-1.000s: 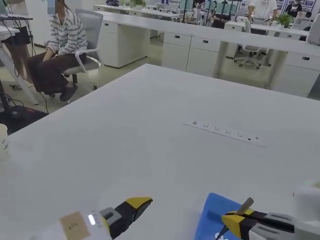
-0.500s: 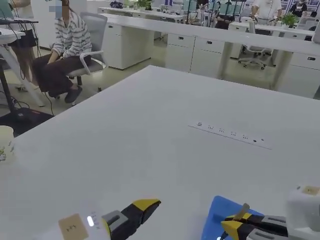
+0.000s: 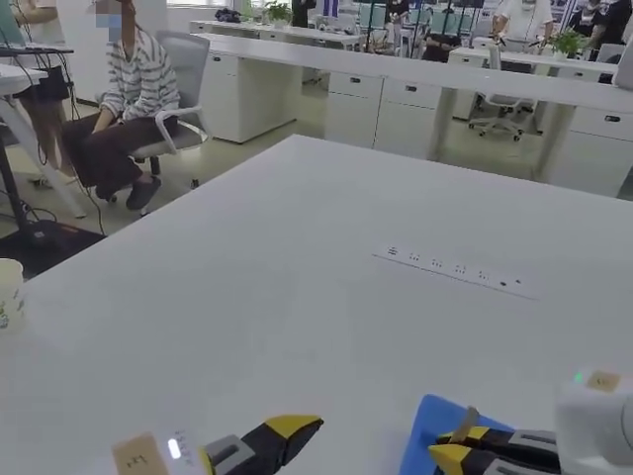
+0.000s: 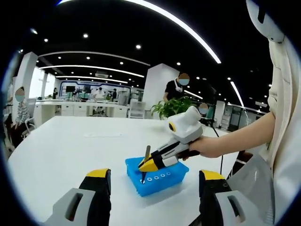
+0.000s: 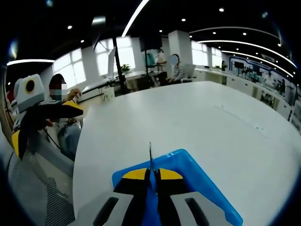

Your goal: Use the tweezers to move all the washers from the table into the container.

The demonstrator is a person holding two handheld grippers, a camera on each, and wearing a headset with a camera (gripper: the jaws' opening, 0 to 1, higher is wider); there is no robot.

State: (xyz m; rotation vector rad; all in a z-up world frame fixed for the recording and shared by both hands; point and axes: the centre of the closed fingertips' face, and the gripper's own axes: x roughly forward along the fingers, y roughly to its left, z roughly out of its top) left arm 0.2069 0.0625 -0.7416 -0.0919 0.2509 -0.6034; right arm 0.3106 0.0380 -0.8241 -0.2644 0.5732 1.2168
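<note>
A blue container [image 4: 162, 182] stands on the white table [image 3: 297, 257] near its front edge; its corner [image 3: 423, 440] shows in the head view. A row of several small washers [image 4: 157, 177] lies on its top. My right gripper [image 4: 146, 165] is shut on thin tweezers [image 4: 145, 155], whose tips point down at the container's left end. From the right gripper view, the tweezers [image 5: 150, 160] stick out between the closed jaws [image 5: 151, 173] over the blue container [image 5: 193, 176]. My left gripper [image 4: 155, 175] stands open and empty, left of the container; it is also in the head view [image 3: 297, 427].
A flush power strip [image 3: 455, 269] lies in the table's middle right. A paper cup [image 3: 6, 293] stands at the far left edge. A person sits on a chair [image 3: 129, 94] beyond the table. Other desks line the background.
The head view has shifted a little. The right gripper with the tweezers sits slightly lower and further left over the container. The left gripper has edged right.
</note>
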